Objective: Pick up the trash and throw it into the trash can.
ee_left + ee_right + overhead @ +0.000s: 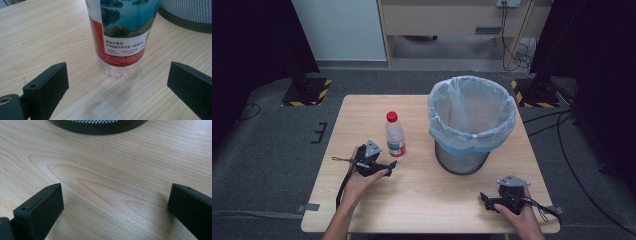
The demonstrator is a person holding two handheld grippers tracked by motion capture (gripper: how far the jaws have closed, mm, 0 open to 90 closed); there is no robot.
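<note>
1. Pale wood grain runs across the table (377,205) under both my claws, with grey carpet around it.
2. The bottle (395,135), clear plastic with a red cap and a red-edged label, stands upright on the table, just left of the bin (471,125), apart from it.
3. Its long axis is vertical, so I judge a grip from the side, around the body, to be the natural one.
4. My left gripper (388,167) sits just in front of the bottle, on my side of it, jaws spread wide and empty. In the left gripper view the bottle (122,37) rises straight ahead, centred between the two jaws but beyond their tips, not yet between them.
5. That is the relation the next move turns on: the bottle lies dead ahead of my left claw, so a short push forward should bring the jaws to either side of it.
6. My right gripper (488,200) rests well away from the bottle, in front of the bin and to its right, jaws likewise wide and holding nothing; the bin's mesh base (97,125) shows ahead of it.
7. The bin, lined with a pale blue bag, stands open-topped.
</note>
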